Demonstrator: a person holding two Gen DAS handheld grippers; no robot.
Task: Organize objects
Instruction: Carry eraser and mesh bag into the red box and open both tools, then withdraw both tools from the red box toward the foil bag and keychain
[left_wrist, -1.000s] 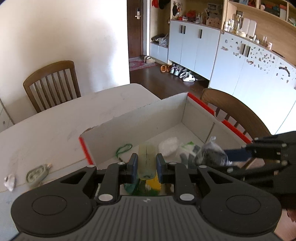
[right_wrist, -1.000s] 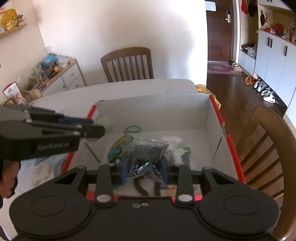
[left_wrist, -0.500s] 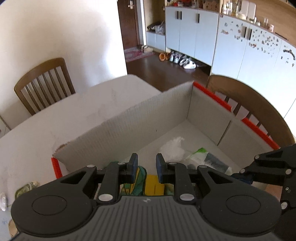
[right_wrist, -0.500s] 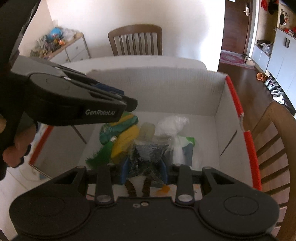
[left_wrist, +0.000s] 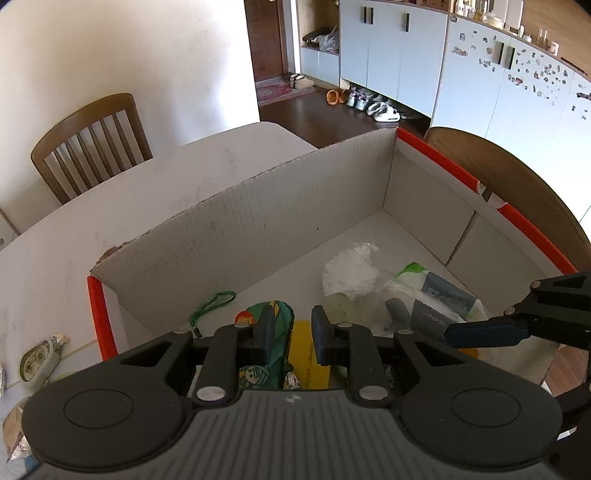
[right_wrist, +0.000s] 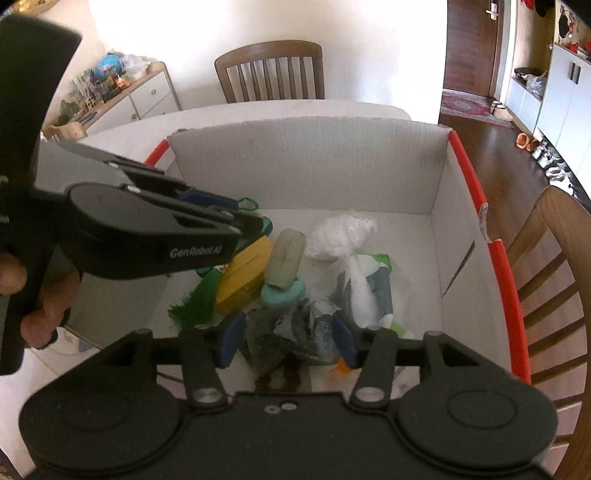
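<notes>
Both grippers hang over the box (left_wrist: 258, 221) on the table (left_wrist: 110, 192). The left gripper (left_wrist: 289, 334) has its fingers apart, holding nothing. The right gripper (right_wrist: 286, 338) also has its fingers apart, with a dark bag (right_wrist: 271, 338) lying loose between them on the near box floor. A pale bottle (right_wrist: 286, 258) rests beyond it, right of a yellow case (right_wrist: 245, 275).

A second earlier the left gripper (left_wrist: 289, 338) had clamped a pale translucent case (right_wrist: 286, 263); it then let go, and the case lay in the cardboard box (left_wrist: 258, 229) against the yellow case (right_wrist: 243, 275). The right gripper (right_wrist: 286, 341), which had pinched a dark crinkled bag (right_wrist: 275, 332), spread its fingers (right_wrist: 232, 338), and the bag rested on the box floor between them.
</notes>
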